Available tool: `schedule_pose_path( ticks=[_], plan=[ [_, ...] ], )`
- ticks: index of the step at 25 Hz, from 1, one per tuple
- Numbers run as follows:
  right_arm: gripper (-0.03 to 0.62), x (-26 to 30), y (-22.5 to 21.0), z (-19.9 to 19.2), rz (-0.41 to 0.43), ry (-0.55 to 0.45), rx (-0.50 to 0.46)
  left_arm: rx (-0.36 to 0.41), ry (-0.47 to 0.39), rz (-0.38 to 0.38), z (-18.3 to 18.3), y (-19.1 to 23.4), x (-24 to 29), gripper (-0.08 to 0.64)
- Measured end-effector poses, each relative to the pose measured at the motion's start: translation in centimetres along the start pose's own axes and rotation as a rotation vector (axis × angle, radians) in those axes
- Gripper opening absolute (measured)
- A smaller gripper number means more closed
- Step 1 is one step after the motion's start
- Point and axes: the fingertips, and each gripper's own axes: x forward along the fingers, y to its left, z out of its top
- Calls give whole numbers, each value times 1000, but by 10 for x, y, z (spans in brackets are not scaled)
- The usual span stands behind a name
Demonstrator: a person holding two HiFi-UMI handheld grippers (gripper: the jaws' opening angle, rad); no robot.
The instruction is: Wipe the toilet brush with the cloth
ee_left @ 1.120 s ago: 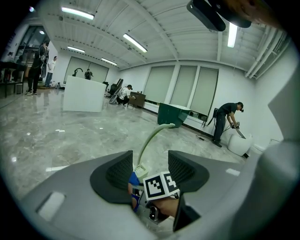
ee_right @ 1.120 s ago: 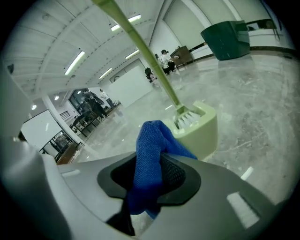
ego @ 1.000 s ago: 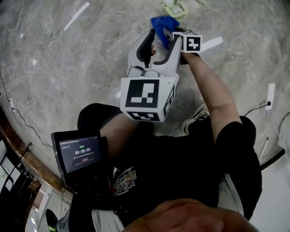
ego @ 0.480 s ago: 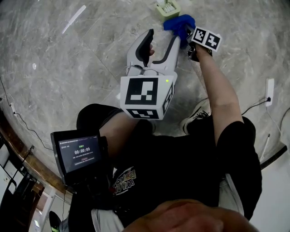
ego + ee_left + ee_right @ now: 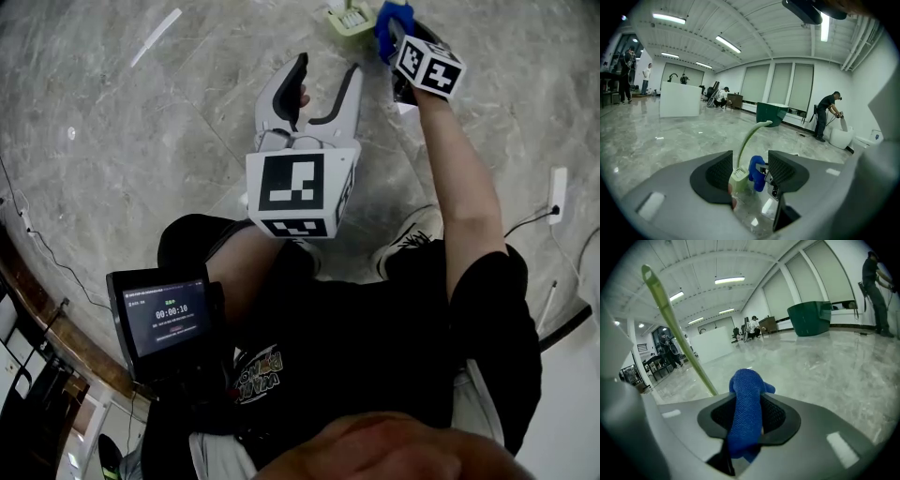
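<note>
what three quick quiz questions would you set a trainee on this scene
1. True or false: the left gripper is shut on the toilet brush.
2. Which gripper holds the cloth?
3. The brush's handle is: A black, B pale green, C red.

Key
1. False. Its jaws stand apart with nothing clamped; the brush is beyond them.
2. The right gripper, shut on the cloth.
3. B.
</note>
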Motion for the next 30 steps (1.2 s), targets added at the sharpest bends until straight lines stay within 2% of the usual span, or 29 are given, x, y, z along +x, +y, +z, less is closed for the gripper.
schedule_pose_path(
  ticks=[5, 8, 10, 15, 18, 20, 21, 24, 27, 30],
  plan=[
    [123, -24, 11, 41, 31, -116, 35, -44, 15, -23, 3, -4, 4, 239],
    [123, -34, 19, 55, 63, -151, 1, -69, 26, -32, 4, -7, 7, 239],
    [123, -31, 17, 41, 59, -98, -29, -75, 35, -37, 3, -8, 8, 239],
    [123, -17, -10, -47, -15, 179, -130, -109, 54, -50, -1, -10, 9, 239],
    [123, -21, -5, -98, 25, 322, -337, -111, 49, -62, -1, -14, 6, 239],
    [123, -26, 21, -121, 105, 366, -480, -105, 52, -70, -3, -17, 3, 238],
    [123, -28, 36, -125, 146, 368, -515, -100, 52, -75, -3, -19, 3, 239],
    [123, -33, 74, -119, 234, 364, -502, -93, 38, -82, -2, -25, 5, 238],
    [123, -43, 93, -108, 299, 386, -493, -107, 36, -79, -3, -24, 7, 239],
    [123, -46, 96, -72, 326, 338, -425, -95, 24, -75, -1, -23, 7, 239]
  ],
)
